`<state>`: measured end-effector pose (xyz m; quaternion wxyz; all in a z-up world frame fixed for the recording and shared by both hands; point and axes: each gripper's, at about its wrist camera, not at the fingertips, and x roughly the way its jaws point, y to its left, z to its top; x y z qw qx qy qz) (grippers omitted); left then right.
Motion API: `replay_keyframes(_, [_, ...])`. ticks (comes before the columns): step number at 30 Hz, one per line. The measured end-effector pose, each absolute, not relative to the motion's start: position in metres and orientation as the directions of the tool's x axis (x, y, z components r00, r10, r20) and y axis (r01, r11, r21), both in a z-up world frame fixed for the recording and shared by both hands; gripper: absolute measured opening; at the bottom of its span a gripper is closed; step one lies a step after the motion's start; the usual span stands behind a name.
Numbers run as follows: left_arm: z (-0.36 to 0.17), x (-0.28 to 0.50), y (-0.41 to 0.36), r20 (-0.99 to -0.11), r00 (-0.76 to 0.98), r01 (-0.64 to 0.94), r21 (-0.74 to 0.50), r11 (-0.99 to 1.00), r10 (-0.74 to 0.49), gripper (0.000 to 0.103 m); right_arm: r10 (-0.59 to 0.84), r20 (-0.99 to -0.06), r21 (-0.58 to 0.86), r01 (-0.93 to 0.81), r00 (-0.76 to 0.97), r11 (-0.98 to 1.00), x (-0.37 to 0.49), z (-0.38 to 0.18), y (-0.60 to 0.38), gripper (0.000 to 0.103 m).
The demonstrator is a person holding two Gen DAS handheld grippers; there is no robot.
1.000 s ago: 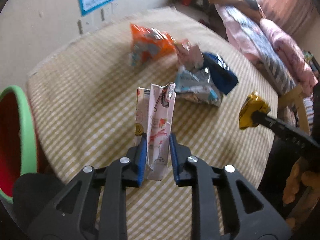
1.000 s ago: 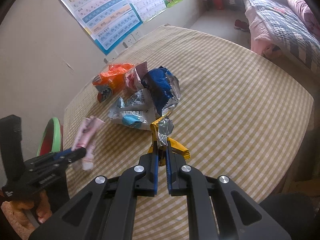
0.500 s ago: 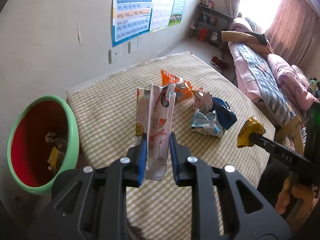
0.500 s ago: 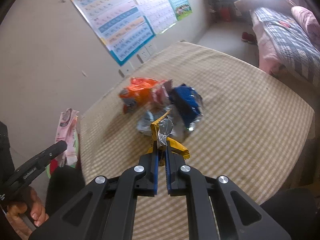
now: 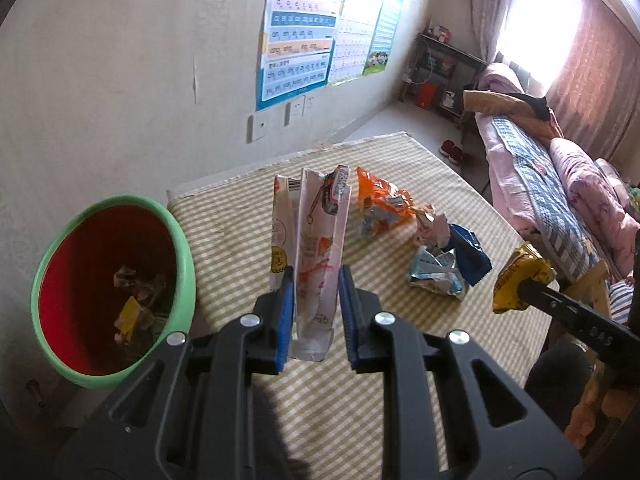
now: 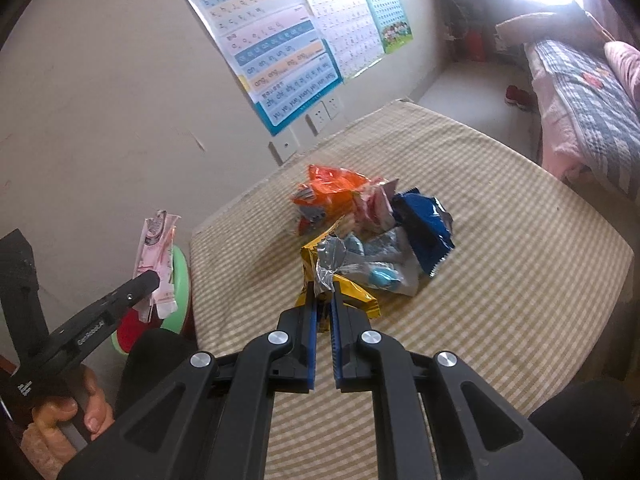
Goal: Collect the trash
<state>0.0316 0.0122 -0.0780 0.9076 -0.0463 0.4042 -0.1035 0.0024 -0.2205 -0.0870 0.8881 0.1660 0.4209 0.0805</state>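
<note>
My left gripper (image 5: 314,280) is shut on a white and pink wrapper (image 5: 316,248) and holds it upright above the table's left edge, beside the green bin (image 5: 60,232) with a red inside. The same wrapper (image 6: 158,264) shows in the right wrist view. My right gripper (image 6: 323,292) is shut on a yellow and silver wrapper (image 6: 332,276), held above the table; it also shows in the left wrist view (image 5: 516,280). On the checked tablecloth (image 6: 500,260) lie an orange bag (image 6: 332,192), a blue bag (image 6: 428,220) and a silver wrapper (image 6: 384,268).
The bin stands on the floor left of the table and holds several scraps (image 5: 132,304). A wall with posters (image 6: 280,52) is behind the table. A bed (image 5: 560,176) lies to the right.
My left gripper has risen and swung left with the pink wrapper, bringing the bin fully into view. My right gripper has lifted the yellow wrapper higher above the table.
</note>
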Motion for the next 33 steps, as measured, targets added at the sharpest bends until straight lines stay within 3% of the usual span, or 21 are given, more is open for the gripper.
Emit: replay_keyframes(33, [-0.059, 0.023, 0.047, -0.677, 0.717, 0.063, -0.172, 0.983, -0.165, 0.021, 0.340, -0.708, 0.361, -0.097, 0.619, 0.928, 0.003, -0.069, -0.179, 0.007])
